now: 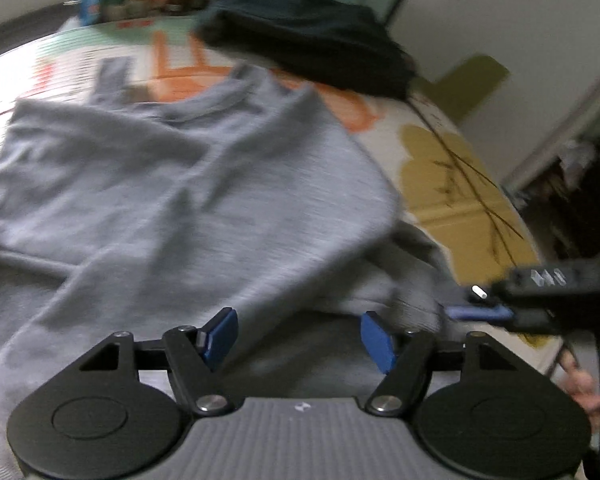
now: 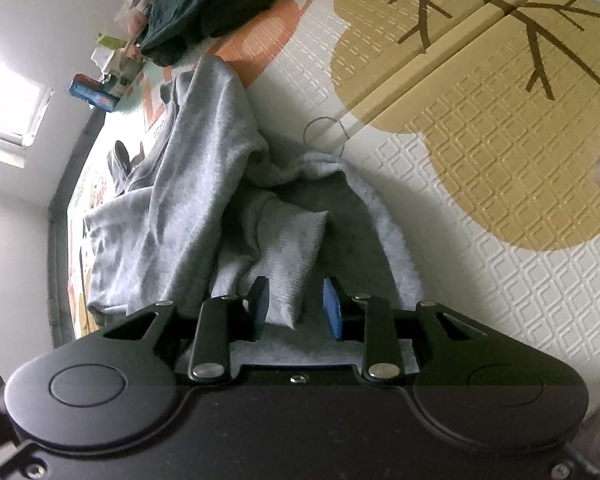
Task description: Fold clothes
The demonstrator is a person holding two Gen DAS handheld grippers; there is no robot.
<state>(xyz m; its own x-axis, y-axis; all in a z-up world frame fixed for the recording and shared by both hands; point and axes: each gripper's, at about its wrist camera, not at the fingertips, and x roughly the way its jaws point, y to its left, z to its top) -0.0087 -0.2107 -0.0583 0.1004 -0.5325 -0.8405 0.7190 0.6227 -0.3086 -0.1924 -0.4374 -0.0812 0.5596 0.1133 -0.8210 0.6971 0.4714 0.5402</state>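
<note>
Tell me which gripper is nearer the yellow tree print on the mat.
Right. The right gripper sits at the grey sweatshirt's edge beside the yellow tree print; the left gripper is over the sweatshirt's middle, farther away.

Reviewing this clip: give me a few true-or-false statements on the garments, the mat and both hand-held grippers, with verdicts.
1. The light grey knit sweatshirt lies spread on the patterned foam floor mat. True.
2. The left hand-held gripper is clamped shut on the sweatshirt. False: its blue pads stand apart above the fabric, holding nothing.
3. A dark green crumpled garment lies beyond the sweatshirt's collar. True.
4. The right hand-held gripper is open, with a fold of grey fabric between its pads. True.
5. The mat is plain white. False: it bears mustard-yellow tree shapes and orange patches.
</note>
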